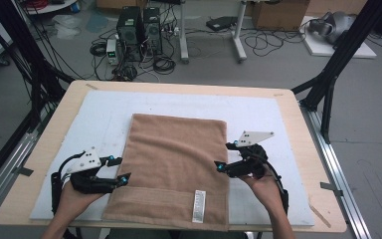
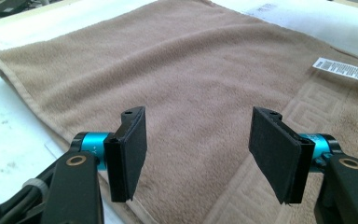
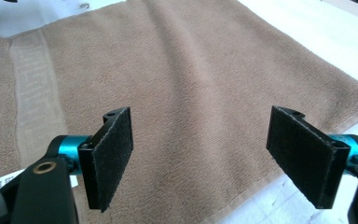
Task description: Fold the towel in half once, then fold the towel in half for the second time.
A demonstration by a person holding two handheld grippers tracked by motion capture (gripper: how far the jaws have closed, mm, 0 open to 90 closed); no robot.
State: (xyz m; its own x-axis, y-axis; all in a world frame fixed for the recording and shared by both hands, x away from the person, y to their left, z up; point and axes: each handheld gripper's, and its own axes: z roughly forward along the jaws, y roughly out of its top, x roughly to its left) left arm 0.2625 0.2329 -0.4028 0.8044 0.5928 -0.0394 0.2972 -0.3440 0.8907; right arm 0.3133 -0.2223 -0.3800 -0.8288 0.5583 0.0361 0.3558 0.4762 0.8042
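The left gripper hovers at the left edge of the brown towel, jaws spread wide with nothing between them. The towel lies flat on the white mat, spanning the gap between both grippers. At its right edge, the right gripper also stands wide, empty.

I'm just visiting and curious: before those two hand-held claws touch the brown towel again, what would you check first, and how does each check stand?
1. Left gripper open, nothing between its jaws: ok.
2. Right gripper open and empty: ok.
3. Towel lying flat on the white mat: ok.
4. Each gripper beside its own long edge of the towel: ok.
5. White label lying on top, near the person's edge: ok.
6. Number of towel layers folded underneath: cannot tell.
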